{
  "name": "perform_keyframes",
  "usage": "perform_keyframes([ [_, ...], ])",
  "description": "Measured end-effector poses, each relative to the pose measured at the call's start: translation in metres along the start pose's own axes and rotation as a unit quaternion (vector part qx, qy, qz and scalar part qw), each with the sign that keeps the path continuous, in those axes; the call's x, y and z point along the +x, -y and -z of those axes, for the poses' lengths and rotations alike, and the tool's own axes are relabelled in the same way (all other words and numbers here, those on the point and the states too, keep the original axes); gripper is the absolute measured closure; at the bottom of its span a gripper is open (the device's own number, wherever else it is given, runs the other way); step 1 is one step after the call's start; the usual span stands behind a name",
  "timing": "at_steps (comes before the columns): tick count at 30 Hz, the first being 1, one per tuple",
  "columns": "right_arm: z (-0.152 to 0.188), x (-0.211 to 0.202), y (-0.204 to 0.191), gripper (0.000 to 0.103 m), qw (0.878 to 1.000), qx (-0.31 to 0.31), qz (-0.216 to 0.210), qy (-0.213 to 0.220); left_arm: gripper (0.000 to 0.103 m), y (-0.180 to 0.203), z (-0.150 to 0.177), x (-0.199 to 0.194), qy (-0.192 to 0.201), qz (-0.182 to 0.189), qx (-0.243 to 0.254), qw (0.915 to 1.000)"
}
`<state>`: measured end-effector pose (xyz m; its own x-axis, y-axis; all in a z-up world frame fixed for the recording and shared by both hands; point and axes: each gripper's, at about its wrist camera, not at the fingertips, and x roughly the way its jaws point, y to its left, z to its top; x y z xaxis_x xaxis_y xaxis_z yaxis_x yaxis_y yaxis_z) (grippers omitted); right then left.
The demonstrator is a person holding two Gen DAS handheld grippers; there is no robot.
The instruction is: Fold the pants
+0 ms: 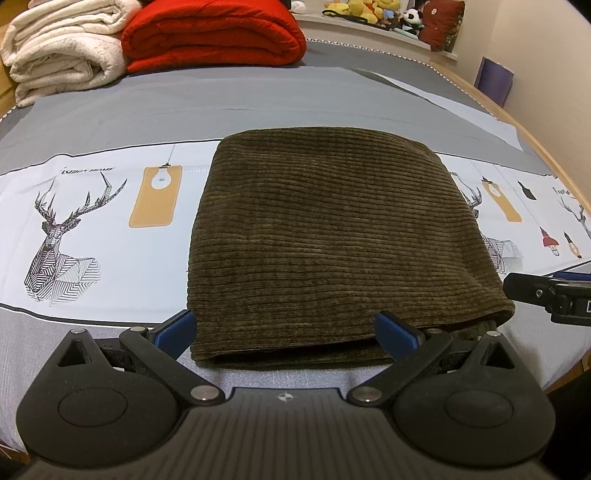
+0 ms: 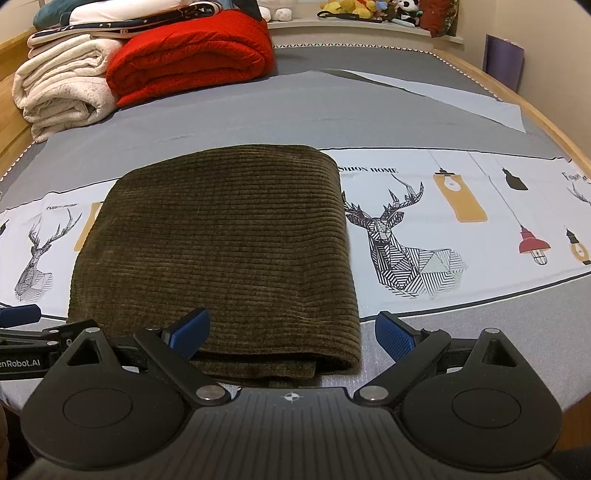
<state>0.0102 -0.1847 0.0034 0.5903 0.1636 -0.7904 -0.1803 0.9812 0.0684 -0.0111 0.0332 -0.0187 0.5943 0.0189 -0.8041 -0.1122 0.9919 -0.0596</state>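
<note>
The dark olive corduroy pants (image 1: 332,236) lie folded into a compact rectangle on the bed, with the stacked layers showing along the near edge. My left gripper (image 1: 286,330) is open at that near edge, its blue pads straddling the left part of the fold. In the right wrist view the same pants (image 2: 218,251) sit left of centre. My right gripper (image 2: 291,332) is open at the pants' near right corner, one pad over the fabric and one on the sheet. The right gripper (image 1: 546,295) shows at the edge of the left wrist view, and the left gripper (image 2: 22,325) in the right one.
A grey bed sheet with a white deer-and-lamp printed band (image 2: 424,236) covers the bed. A folded red blanket (image 1: 214,33) and cream blanket (image 1: 62,48) are stacked at the far left. Plush toys (image 1: 373,11) line a far shelf. The wooden bed edge (image 1: 524,129) curves along the right.
</note>
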Motion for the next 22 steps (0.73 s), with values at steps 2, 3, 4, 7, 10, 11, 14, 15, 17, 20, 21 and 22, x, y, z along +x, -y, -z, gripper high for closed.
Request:
perform_keyframes([
  [2, 0.0000, 0.0001, -0.0002, 0.007, 1.000, 0.000, 0.000, 0.000, 0.000, 0.0000, 0.0000, 0.0004, 0.000, 0.000, 0.001, 1.0000],
  [3, -0.0001, 0.0002, -0.0002, 0.007, 1.000, 0.000, 0.000, 0.000, 0.000, 0.0001, 0.0001, 0.0005, 0.000, 0.000, 0.002, 1.0000],
  [4, 0.0001, 0.0005, 0.0000, 0.007, 1.000, 0.000, 0.000, -0.001, 0.000, 0.0001, 0.0001, 0.0006, 0.000, 0.000, 0.002, 1.0000],
  [7, 0.0008, 0.0011, 0.0005, 0.007, 1.000, 0.000, 0.000, -0.003, 0.000, -0.0004, -0.0002, 0.0010, 0.000, 0.001, 0.002, 1.0000],
  [10, 0.0006, 0.0016, 0.0010, 0.007, 1.000, -0.001, 0.000, -0.005, 0.000, -0.0002, 0.0002, 0.0009, 0.001, 0.001, 0.003, 1.0000],
  [11, 0.0007, 0.0019, 0.0011, 0.007, 1.000, -0.001, 0.000, -0.005, 0.000, -0.0002, 0.0003, 0.0009, 0.001, 0.001, 0.004, 1.0000],
  [14, 0.0007, 0.0023, 0.0014, 0.007, 1.000, -0.001, 0.000, -0.007, 0.000, -0.0004, 0.0007, 0.0009, 0.001, 0.003, 0.004, 1.0000],
  [15, 0.0004, 0.0026, 0.0017, 0.007, 1.000, -0.001, 0.000, -0.007, 0.000, -0.0002, 0.0010, 0.0007, 0.002, 0.003, 0.004, 1.0000],
  [17, 0.0004, 0.0026, 0.0016, 0.007, 1.000, -0.001, -0.001, -0.007, 0.000, 0.0001, 0.0008, 0.0004, 0.003, 0.003, 0.004, 1.0000],
  [20, 0.0004, 0.0027, 0.0011, 0.007, 1.000, -0.001, -0.001, -0.007, 0.000, 0.0004, 0.0008, -0.0001, 0.003, 0.004, 0.006, 1.0000],
  [21, 0.0006, 0.0029, 0.0009, 0.007, 1.000, -0.002, -0.001, -0.008, 0.000, 0.0005, 0.0008, 0.0000, 0.004, 0.004, 0.007, 1.0000],
  [22, 0.0007, 0.0031, 0.0010, 0.007, 1.000, -0.003, -0.001, -0.008, 0.000, 0.0007, 0.0008, 0.0000, 0.004, 0.003, 0.007, 1.0000],
])
